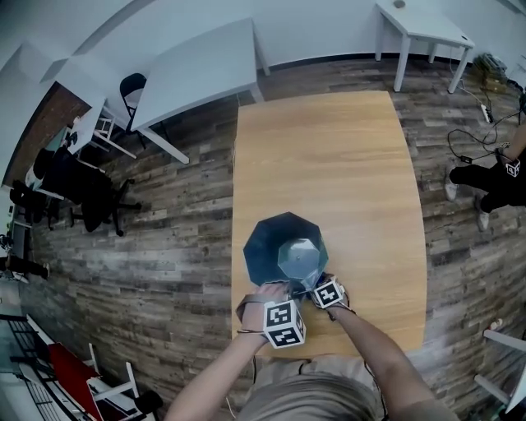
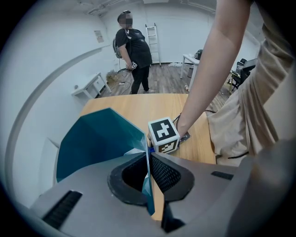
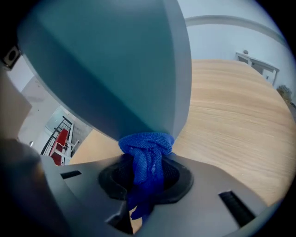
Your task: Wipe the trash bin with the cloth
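Observation:
A teal faceted trash bin (image 1: 275, 238) stands on the near part of a wooden table (image 1: 329, 148). My left gripper (image 1: 275, 289) is at its near rim. In the left gripper view the jaws of that gripper (image 2: 149, 173) are shut on the thin wall of the bin (image 2: 97, 139). My right gripper (image 1: 312, 284) is just to its right, low against the bin's side, and its marker cube (image 2: 163, 134) shows beside the bin. The right gripper (image 3: 145, 178) is shut on a bunched blue cloth (image 3: 145, 157), whose top presses against the bin's lower outside (image 3: 115, 65).
The bare tabletop (image 3: 231, 106) stretches beyond the bin. White tables (image 1: 197, 70) (image 1: 423, 25) stand on the wood floor behind, and dark chairs (image 1: 82, 193) at the left. A person (image 2: 134, 51) stands past the table's far end near a ladder (image 2: 152, 41).

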`<action>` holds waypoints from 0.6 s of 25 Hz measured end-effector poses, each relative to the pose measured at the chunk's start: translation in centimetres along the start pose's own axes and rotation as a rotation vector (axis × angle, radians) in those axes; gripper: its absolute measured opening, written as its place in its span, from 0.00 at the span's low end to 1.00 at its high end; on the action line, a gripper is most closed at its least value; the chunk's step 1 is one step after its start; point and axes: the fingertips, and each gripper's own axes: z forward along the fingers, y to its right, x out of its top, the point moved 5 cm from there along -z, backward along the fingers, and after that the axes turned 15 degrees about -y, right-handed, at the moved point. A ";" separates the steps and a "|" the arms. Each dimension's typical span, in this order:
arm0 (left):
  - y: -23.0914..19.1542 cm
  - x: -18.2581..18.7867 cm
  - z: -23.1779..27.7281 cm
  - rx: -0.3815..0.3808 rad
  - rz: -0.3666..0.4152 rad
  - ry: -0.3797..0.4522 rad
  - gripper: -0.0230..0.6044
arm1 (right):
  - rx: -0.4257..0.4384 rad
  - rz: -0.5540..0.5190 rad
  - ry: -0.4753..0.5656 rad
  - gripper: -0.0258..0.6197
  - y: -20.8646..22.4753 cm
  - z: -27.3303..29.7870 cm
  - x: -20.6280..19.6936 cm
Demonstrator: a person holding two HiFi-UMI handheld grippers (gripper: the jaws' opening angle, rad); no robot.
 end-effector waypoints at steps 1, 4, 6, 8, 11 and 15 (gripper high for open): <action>0.0 -0.1 0.1 0.000 0.000 0.001 0.09 | -0.013 -0.003 -0.003 0.16 0.1 0.5 0.0; -0.1 -0.3 0.2 0.003 0.000 -0.002 0.09 | -0.049 -0.017 -0.008 0.16 0.1 0.8 0.2; -0.1 -0.2 0.3 0.016 0.014 -0.008 0.09 | -0.037 -0.020 -0.013 0.16 -0.2 0.7 0.0; 0.2 -0.2 0.2 0.043 0.049 -0.007 0.10 | -0.009 -0.024 -0.004 0.16 -0.6 0.2 -0.3; 0.3 -0.9 -0.4 0.098 0.101 -0.014 0.32 | 0.015 -0.045 0.021 0.16 -1.4 -2.7 -0.7; 0.2 -3.6 -1.7 0.146 0.200 -0.043 0.37 | 0.069 -0.036 0.102 0.16 -3.0 -7.7 -1.3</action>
